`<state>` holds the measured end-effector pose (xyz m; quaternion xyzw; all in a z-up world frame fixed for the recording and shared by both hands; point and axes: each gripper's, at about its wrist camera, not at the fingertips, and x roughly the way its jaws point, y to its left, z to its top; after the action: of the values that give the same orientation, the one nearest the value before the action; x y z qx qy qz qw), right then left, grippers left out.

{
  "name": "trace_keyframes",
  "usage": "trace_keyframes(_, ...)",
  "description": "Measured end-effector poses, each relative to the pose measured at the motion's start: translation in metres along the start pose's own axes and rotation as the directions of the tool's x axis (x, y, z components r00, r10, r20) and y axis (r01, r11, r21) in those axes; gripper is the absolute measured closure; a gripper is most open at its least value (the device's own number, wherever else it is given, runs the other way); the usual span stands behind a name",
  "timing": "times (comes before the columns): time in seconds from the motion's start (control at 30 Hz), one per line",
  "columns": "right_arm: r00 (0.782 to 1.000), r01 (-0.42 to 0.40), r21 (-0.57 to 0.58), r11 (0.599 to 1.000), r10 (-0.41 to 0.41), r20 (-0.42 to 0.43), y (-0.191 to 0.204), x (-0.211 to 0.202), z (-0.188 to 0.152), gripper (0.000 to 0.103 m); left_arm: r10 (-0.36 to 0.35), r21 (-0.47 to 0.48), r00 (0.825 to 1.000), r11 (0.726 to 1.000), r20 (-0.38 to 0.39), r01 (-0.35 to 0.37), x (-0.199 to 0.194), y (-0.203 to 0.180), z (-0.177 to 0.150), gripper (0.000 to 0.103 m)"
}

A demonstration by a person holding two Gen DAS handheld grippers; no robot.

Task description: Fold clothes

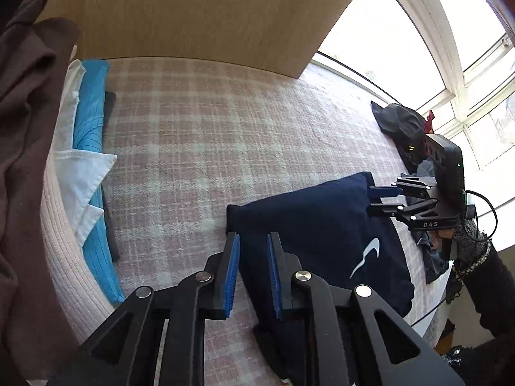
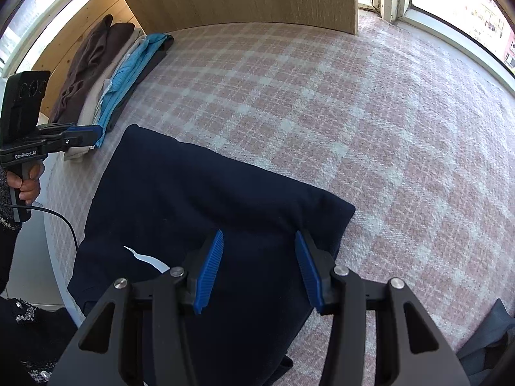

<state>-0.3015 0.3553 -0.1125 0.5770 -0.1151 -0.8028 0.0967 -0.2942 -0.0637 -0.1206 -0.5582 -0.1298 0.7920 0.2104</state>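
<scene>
A navy garment (image 1: 315,225) (image 2: 206,193) with a white swoosh logo (image 1: 367,257) lies folded into a rectangle on the pink plaid bedcover (image 1: 199,135) (image 2: 354,122). My left gripper (image 1: 253,236) hangs open above the garment's left edge, nothing pinched between its blue pads (image 1: 232,270). From the right wrist view the left gripper (image 2: 91,135) shows at the far left, held by a hand. My right gripper (image 2: 259,234) is open over the garment's near right part. In the left wrist view the right gripper (image 1: 373,200) sits at the garment's far right corner.
A stack of folded clothes (image 1: 90,122) (image 2: 109,74), brown, white, blue and dark, lies along the left side. A wooden panel (image 1: 199,16) stands behind the bed, with windows beyond. Loose dark clothes (image 1: 399,122) are piled at the right, and a grey garment (image 2: 492,331) lies nearby.
</scene>
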Motion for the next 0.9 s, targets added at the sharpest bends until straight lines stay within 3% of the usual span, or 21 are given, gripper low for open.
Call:
trace_keyframes(0.1,0.996,-0.064,-0.002,0.998,0.064,0.055,0.009,-0.037,-0.028,0.056,0.002,0.078,1.0,0.997,-0.024,0.0,-0.026,-0.021,-0.035,0.077)
trace_keyframes(0.17,0.988,-0.121,-0.007,0.993,0.121,0.091,0.02,-0.061,-0.059,0.045,-0.002,0.138,0.999,0.99,-0.033,0.006,-0.045,-0.036,-0.067,0.068)
trace_keyframes(0.23,0.983,-0.154,-0.019,0.988,0.155,0.096,0.036,-0.074,-0.093,0.042,0.011,0.197,0.998,0.98,-0.061,0.002,-0.049,-0.054,-0.1,0.065)
trace_keyframes(0.37,0.994,-0.071,-0.113,0.991,0.08,0.077,0.082,-0.076,-0.152,0.042,0.067,0.346,0.993,0.938,-0.1,-0.029,-0.033,-0.098,-0.151,0.065)
trace_keyframes(0.47,0.998,-0.034,-0.224,0.974,0.046,0.049,0.106,-0.067,-0.172,0.042,0.103,0.51,0.989,0.86,-0.108,-0.034,-0.012,-0.133,-0.167,0.065)
trace_keyframes(0.67,0.993,0.12,-0.379,0.918,-0.118,0.028,0.118,-0.044,-0.184,0.042,0.189,0.593,0.974,0.801,-0.123,-0.081,0.015,-0.139,-0.165,0.066)
trace_keyframes(0.77,0.992,0.123,-0.392,0.912,-0.117,0.039,0.115,-0.042,-0.18,0.042,0.232,0.63,0.965,0.77,-0.127,-0.102,0.028,-0.141,-0.163,0.074)
trace_keyframes(0.83,0.988,0.153,-0.411,0.899,-0.155,0.029,0.112,-0.038,-0.178,0.042,0.228,0.622,0.964,0.777,-0.134,-0.097,0.027,-0.139,-0.159,0.079)
trace_keyframes(0.9,0.99,0.138,-0.425,0.894,-0.136,0.036,0.109,-0.046,-0.177,0.042,0.215,0.601,0.965,0.795,-0.15,-0.084,0.024,-0.135,-0.154,0.083)
